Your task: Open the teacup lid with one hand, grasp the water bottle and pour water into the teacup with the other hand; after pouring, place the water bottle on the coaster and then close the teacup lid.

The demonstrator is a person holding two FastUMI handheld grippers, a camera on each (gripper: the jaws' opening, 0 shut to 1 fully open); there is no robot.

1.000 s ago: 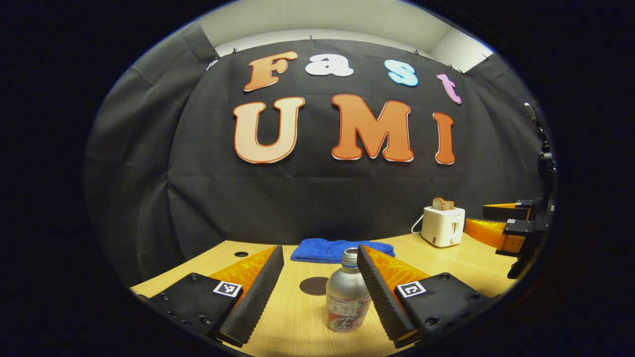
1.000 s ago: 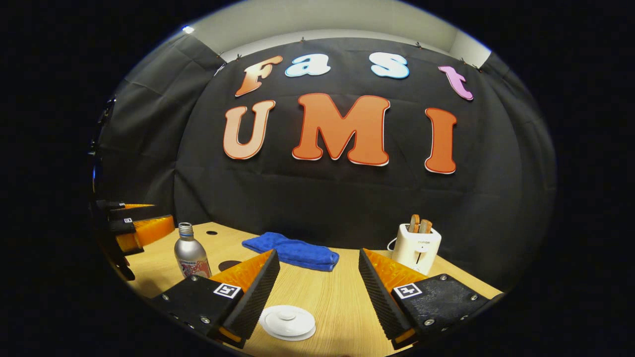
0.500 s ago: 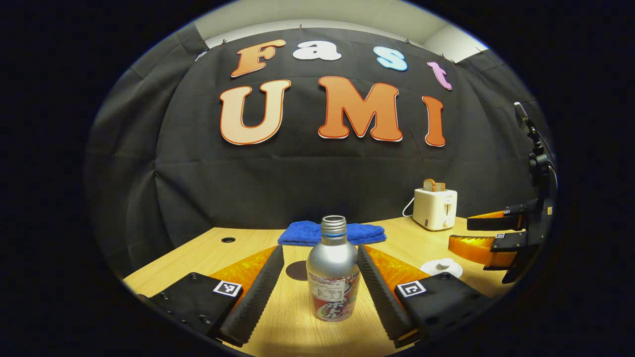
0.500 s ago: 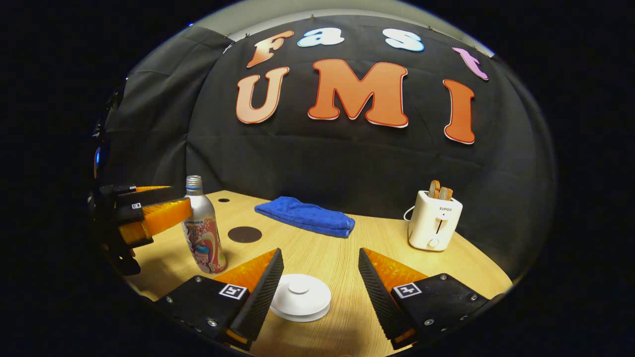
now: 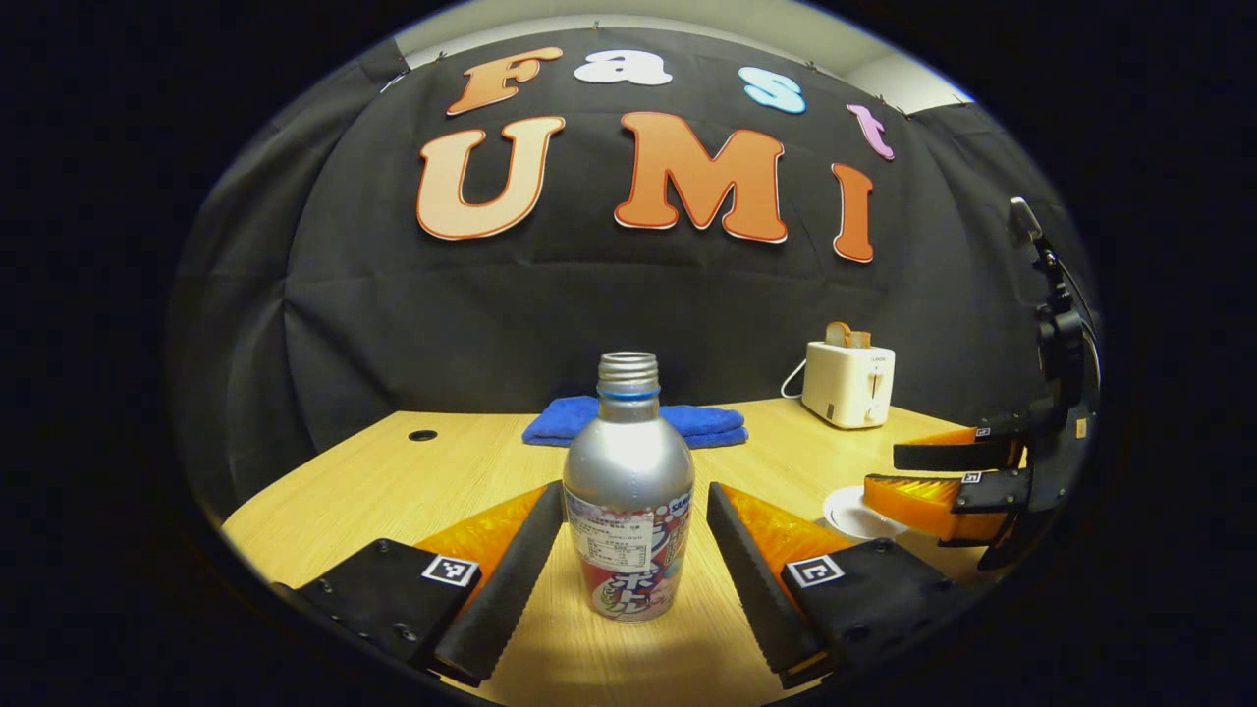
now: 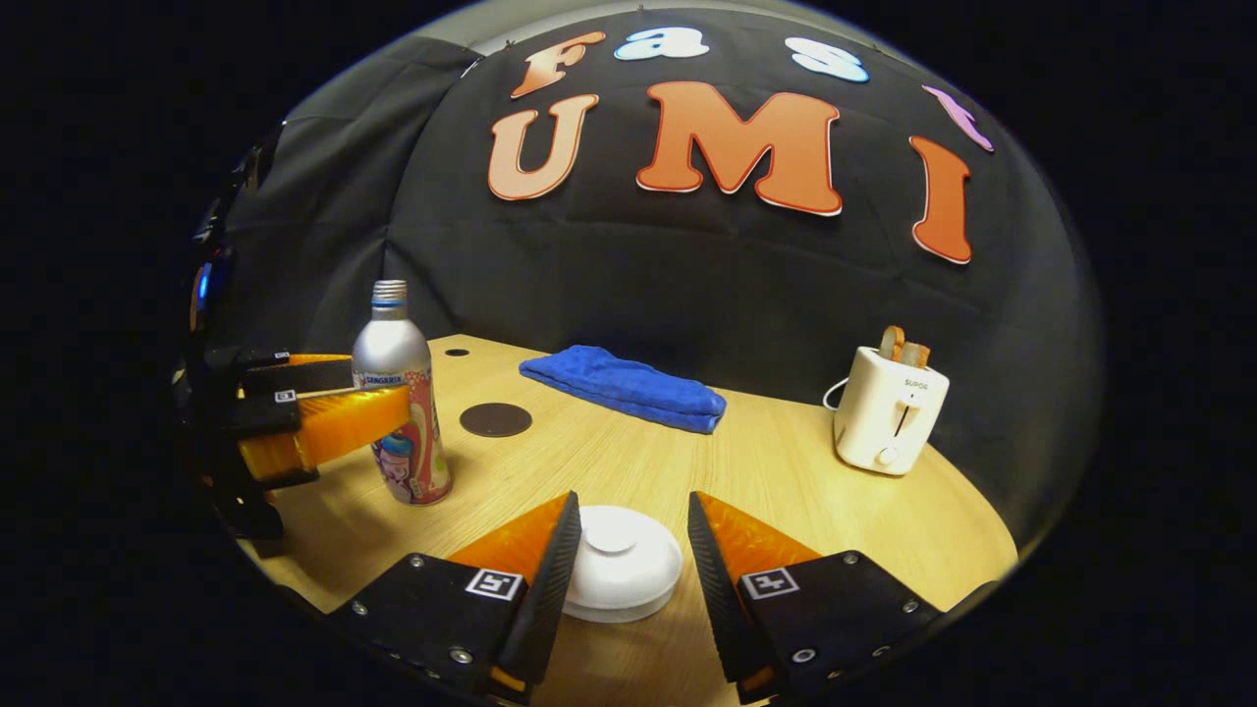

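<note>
A silver water bottle (image 5: 628, 462) with a coloured label and no cap stands upright on the table. My left gripper (image 5: 633, 488) is open, one finger on each side of the bottle's lower body, small gaps showing. The right gripper view has the bottle (image 6: 393, 393) at the left with the left gripper (image 6: 324, 412) around it. A round white teacup lid (image 6: 628, 579) with a knob lies between the fingers of my right gripper (image 6: 632, 501), which is open and close on both sides; contact is unclear. A dark round coaster (image 6: 496, 419) lies behind the bottle.
A folded blue towel (image 6: 624, 388) lies at the back of the wooden table (image 6: 786, 471). At the back right stands a white toaster (image 6: 889, 412) holding bread. In the left gripper view the right gripper (image 5: 957, 471) hovers over the lid (image 5: 847, 511).
Both grippers dropped lower and moved forward. The bottle now stands between the left fingers. The right fingers narrowed and now flank the lid.
</note>
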